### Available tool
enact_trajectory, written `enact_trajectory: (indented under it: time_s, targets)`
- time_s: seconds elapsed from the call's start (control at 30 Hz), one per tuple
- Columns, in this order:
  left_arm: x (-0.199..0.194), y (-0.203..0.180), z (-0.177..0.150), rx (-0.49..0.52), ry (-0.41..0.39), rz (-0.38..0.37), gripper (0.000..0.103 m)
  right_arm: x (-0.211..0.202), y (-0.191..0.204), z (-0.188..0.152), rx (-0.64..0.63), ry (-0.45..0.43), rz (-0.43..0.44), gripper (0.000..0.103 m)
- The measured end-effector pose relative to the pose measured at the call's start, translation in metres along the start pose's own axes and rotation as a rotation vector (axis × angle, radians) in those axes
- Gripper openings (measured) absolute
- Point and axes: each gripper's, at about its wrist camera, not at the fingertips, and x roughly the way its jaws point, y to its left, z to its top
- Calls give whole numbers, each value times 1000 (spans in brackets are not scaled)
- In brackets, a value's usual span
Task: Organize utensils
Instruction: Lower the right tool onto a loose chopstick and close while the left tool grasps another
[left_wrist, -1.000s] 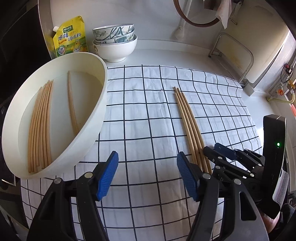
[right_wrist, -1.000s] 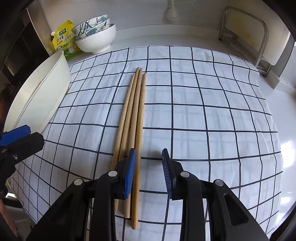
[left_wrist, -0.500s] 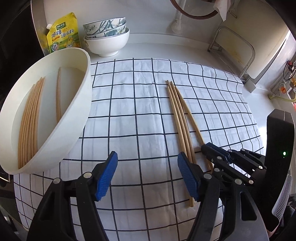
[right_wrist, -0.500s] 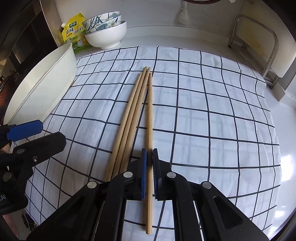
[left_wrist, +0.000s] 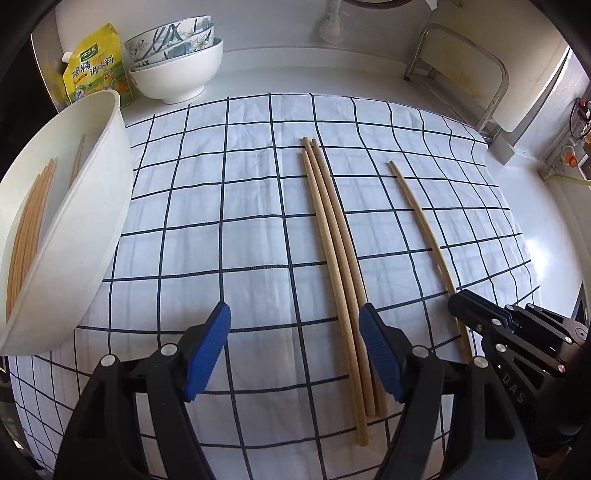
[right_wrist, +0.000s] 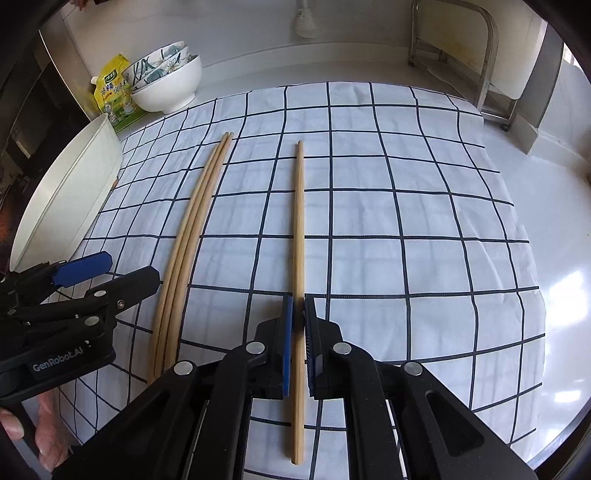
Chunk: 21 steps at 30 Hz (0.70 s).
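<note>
My right gripper (right_wrist: 298, 332) is shut on one wooden chopstick (right_wrist: 298, 229), held apart from the others; it also shows in the left wrist view (left_wrist: 421, 218), with the right gripper (left_wrist: 461, 306) at its near end. Three chopsticks (left_wrist: 332, 240) lie side by side on the checked cloth (left_wrist: 240, 221), also in the right wrist view (right_wrist: 192, 229). My left gripper (left_wrist: 295, 339) is open and empty, just left of their near ends. A large white bowl (left_wrist: 85, 221) at the left holds several chopsticks (left_wrist: 29, 229).
Stacked white and patterned bowls (left_wrist: 177, 62) and a yellow seasoning pouch (left_wrist: 94, 66) stand at the back left. A metal rack (left_wrist: 465, 77) stands at the back right. The white counter (right_wrist: 546, 192) lies to the right of the cloth.
My right gripper has closed on one chopstick and carried it to the right, away from the other three. My left gripper has stayed open and shifted slightly.
</note>
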Motion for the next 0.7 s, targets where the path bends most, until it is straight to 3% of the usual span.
enact_trajectory:
  time_s: [0.23, 0.3, 0.7]
  targets:
    - [6, 1, 2, 7, 0, 39, 74, -4, -5, 3, 11, -17, 3, 8]
    - [9, 0, 2, 15, 6, 51, 74, -4, -5, 4, 16, -23, 4, 19]
    - [18, -2, 1, 28, 20, 107, 84, -3, -7, 6, 19, -25, -3, 19]
